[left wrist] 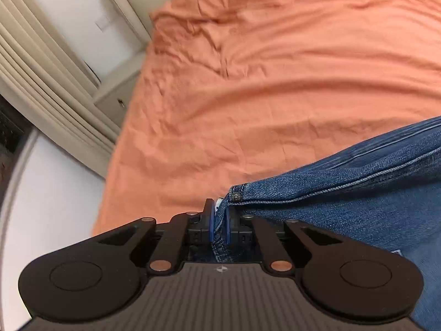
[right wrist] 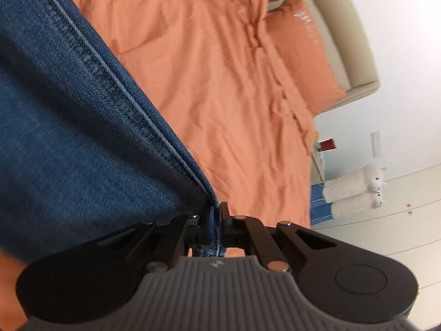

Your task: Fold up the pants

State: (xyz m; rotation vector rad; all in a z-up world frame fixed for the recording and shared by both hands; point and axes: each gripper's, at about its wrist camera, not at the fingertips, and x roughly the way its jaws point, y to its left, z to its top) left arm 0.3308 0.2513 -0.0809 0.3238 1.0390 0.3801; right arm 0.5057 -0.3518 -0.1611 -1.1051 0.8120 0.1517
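1. Over the bed, in the left wrist view, the left gripper [left wrist: 219,215] has its two fingers pressed together on a stitched denim edge of the pants [left wrist: 358,193]. The blue jeans stretch away to the right of the jaws, held above the orange sheet [left wrist: 248,96]. A metal rivet [left wrist: 236,198] sits on the denim just beyond the fingertips; any stamping on it is too small to read. A beige curtain [left wrist: 41,82] hangs at the left, with a cream nightstand [left wrist: 115,102] beside the bed.

2. In the right wrist view, the right gripper [right wrist: 217,215] pinches another seamed edge of the pants [right wrist: 69,138], its fingers closed tight on the cloth. The denim fills the left side, above the orange sheet [right wrist: 206,82]. An orange pillow [right wrist: 303,49] lies against a beige headboard [right wrist: 344,27]. Farther right are folded white towels [right wrist: 352,187] with a plush toy [right wrist: 376,182]. No brand, label or writing is legible in either view.
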